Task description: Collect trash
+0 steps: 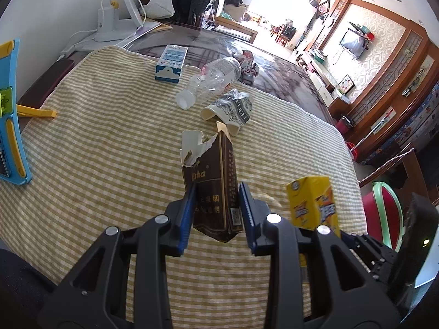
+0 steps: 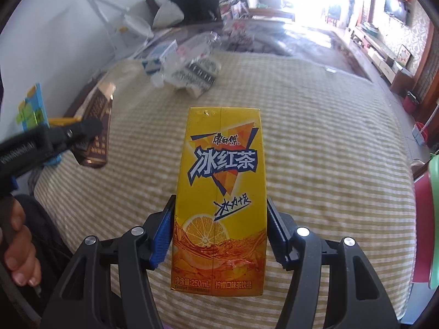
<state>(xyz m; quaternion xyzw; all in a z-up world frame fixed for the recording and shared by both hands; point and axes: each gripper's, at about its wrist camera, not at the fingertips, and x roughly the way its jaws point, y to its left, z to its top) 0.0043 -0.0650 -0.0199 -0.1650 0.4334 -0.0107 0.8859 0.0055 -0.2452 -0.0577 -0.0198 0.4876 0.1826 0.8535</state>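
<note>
My left gripper [image 1: 216, 192] is shut on a torn brown cigarette pack [image 1: 211, 181] and holds it above the checked cloth [image 1: 96, 137]. My right gripper [image 2: 221, 208] is shut on a yellow iced-tea carton [image 2: 219, 192], held upright above the cloth; the carton also shows in the left wrist view [image 1: 312, 203]. The left gripper with the brown pack [image 2: 96, 134] shows at the left of the right wrist view. Further back on the cloth lie a clear plastic bottle [image 1: 211, 79], a crushed patterned paper cup [image 1: 230, 109] and a blue-white box [image 1: 171, 64].
A blue and yellow toy stand [image 1: 11, 115] is at the left edge. A white desk lamp [image 1: 112, 19] stands at the back left. A red bin with a green rim [image 1: 384, 208] is beside the table's right edge. Crumpled wrappers [image 1: 248, 63] lie on the bare tabletop behind the cloth.
</note>
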